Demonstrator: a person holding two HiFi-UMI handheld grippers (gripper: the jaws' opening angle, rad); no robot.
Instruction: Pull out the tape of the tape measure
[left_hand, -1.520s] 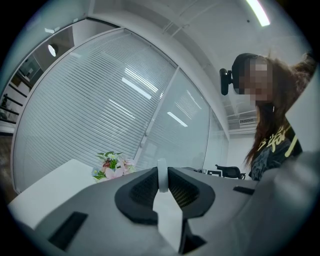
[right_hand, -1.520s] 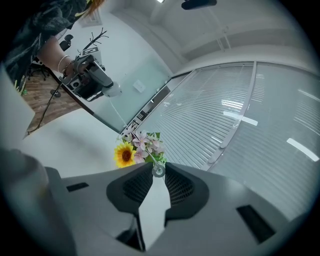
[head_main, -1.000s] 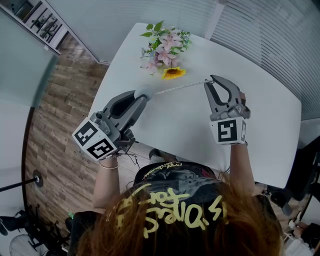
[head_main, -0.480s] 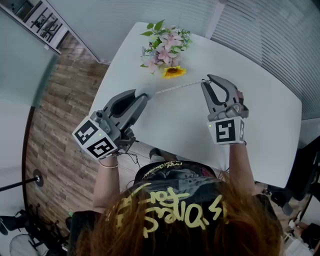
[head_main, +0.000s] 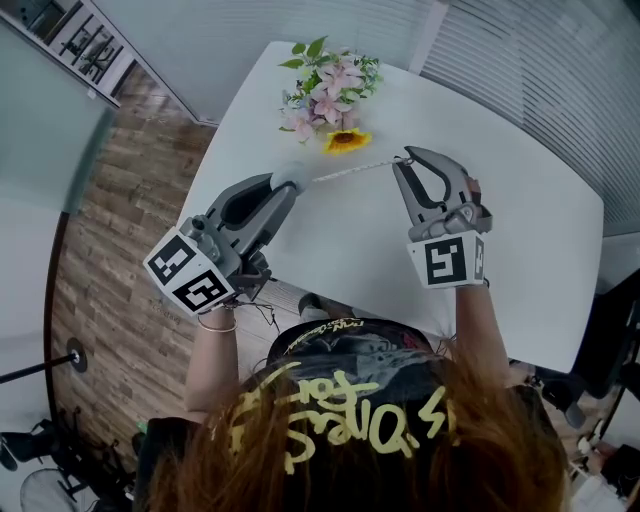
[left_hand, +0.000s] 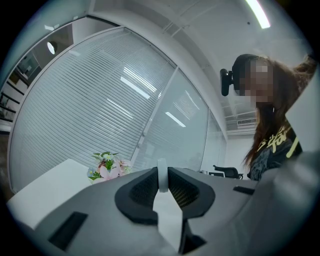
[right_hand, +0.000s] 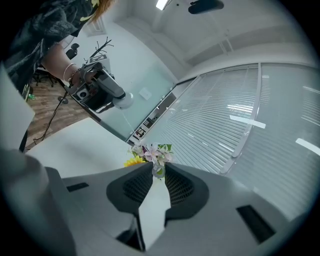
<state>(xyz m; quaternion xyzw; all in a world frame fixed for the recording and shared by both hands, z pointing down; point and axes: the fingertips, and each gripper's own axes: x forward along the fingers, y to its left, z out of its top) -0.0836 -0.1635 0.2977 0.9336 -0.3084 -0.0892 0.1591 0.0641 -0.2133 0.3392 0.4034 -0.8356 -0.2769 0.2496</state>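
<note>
Head view: taut tape (head_main: 355, 171) over table (head_main: 520, 235)

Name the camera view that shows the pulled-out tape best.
The head view: the tape runs in full from the case in the left gripper to the right gripper. The right gripper view shows only its end pinched between the jaws; the left gripper view shows just the case edge-on.

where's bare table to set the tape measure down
Bare: the wide table stretch right of the right gripper, and the near strip between the stretched tape and the person. Crowded: the far corner with flowers, and the line between left gripper and right.
</note>
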